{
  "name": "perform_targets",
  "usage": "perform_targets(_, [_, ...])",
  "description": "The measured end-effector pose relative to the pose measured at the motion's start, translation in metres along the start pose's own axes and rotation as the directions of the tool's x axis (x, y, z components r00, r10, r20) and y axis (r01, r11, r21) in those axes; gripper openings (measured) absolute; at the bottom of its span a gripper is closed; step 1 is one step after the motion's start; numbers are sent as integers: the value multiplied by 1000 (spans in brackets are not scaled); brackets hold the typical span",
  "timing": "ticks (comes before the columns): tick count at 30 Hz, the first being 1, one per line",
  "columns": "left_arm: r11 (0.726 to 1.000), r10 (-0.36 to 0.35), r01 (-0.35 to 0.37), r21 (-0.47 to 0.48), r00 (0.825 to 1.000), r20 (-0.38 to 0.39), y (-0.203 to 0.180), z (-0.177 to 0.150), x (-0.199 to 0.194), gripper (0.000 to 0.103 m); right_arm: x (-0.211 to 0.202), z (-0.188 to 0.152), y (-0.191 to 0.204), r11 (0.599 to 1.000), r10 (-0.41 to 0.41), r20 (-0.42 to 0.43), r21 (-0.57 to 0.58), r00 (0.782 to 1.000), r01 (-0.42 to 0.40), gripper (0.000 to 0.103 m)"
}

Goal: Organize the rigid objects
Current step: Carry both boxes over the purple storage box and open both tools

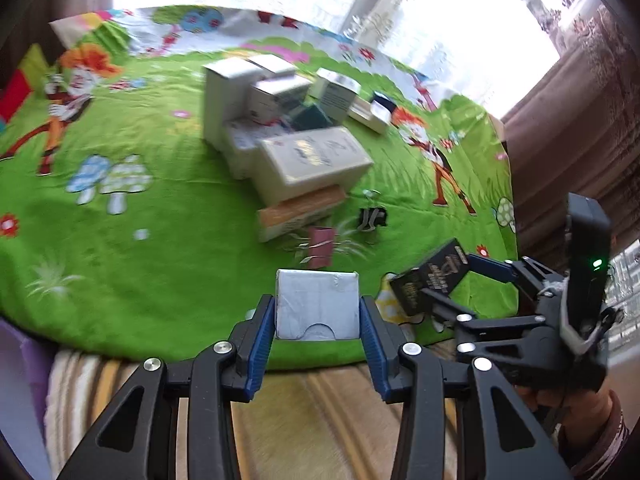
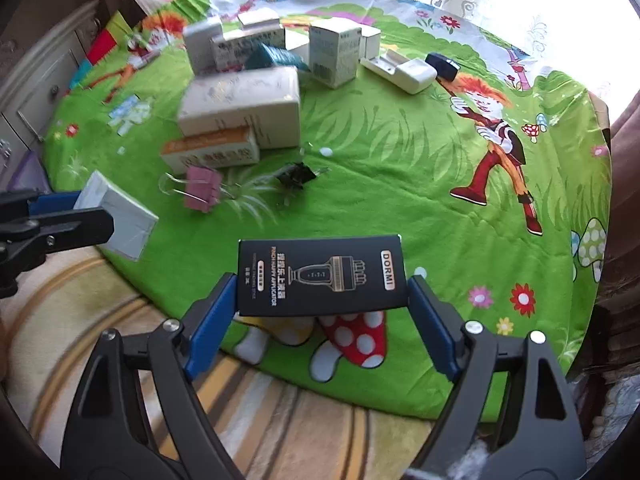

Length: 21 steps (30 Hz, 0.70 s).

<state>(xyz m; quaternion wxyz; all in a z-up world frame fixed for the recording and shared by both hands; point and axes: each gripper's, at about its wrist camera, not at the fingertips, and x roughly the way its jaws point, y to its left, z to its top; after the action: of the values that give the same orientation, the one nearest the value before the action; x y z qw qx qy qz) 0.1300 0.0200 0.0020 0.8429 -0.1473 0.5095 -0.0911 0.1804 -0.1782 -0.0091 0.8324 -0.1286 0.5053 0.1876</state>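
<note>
My left gripper is shut on a small white box, held above the near edge of the green cartoon cloth. That box also shows in the right wrist view. My right gripper is shut on a black DORMI box, also held over the cloth's near edge; it shows in the left wrist view. A cluster of white boxes and an orange box lies on the cloth further back.
A pink binder clip and a black binder clip lie in front of the boxes. A white charger and a dark blue item sit at the back. A striped rug lies below.
</note>
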Motion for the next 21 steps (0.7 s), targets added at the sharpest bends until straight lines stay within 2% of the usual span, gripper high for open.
perform_targets(4, [998, 50, -48, -51, 997, 58, 27, -11, -29, 43, -25, 4, 24, 997, 61, 34, -39, 998, -60, 86])
perform_targets(10, [976, 158, -136, -169, 980, 121, 85, -30, -73, 43, -53, 18, 82, 975, 187, 58, -134, 981, -178, 86])
perform_targets(16, [923, 302, -244, -296, 939, 167, 145, -52, -115, 43, -53, 35, 160, 933, 302, 42, -217, 952, -286, 86])
perform_targets(21, [873, 382, -296, -388, 909, 166, 188, -71, -138, 43, -45, 47, 226, 888, 383, 2, -276, 924, -367, 86])
